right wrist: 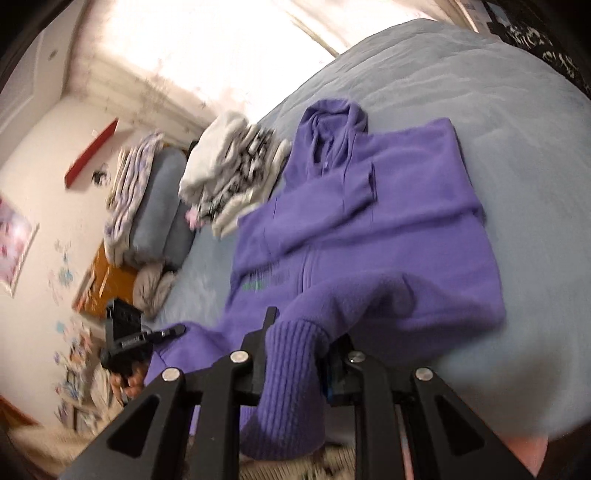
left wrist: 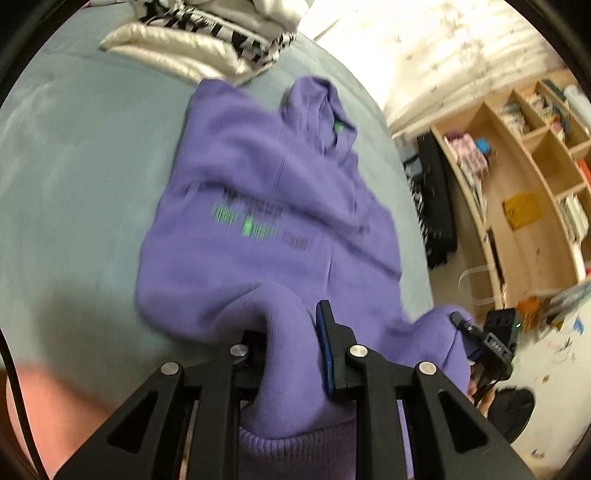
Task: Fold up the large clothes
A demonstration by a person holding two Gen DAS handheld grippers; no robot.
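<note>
A purple hoodie [left wrist: 266,192] [right wrist: 369,251] lies spread, front up, on a grey-blue bed [left wrist: 74,166] [right wrist: 498,92], its hood [left wrist: 317,107] [right wrist: 332,122] at the far end. One sleeve lies folded across the chest. My left gripper [left wrist: 291,325] is shut on a bunch of the near hem, lifted off the bed. My right gripper [right wrist: 303,332] is shut on the ribbed hem band at the other near corner. Each gripper appears in the other's view: the right gripper [left wrist: 460,319] at the right edge, the left gripper [right wrist: 179,329] at the left, both pinching purple cloth.
A stack of white and black-patterned clothes [left wrist: 207,33] [right wrist: 232,173] sits on the bed beside the hood. Pillows and bedding [right wrist: 159,206] lie beyond it. A wooden bookshelf [left wrist: 535,166] stands past the bed's edge, with dark clothing [left wrist: 432,199] hanging beside it.
</note>
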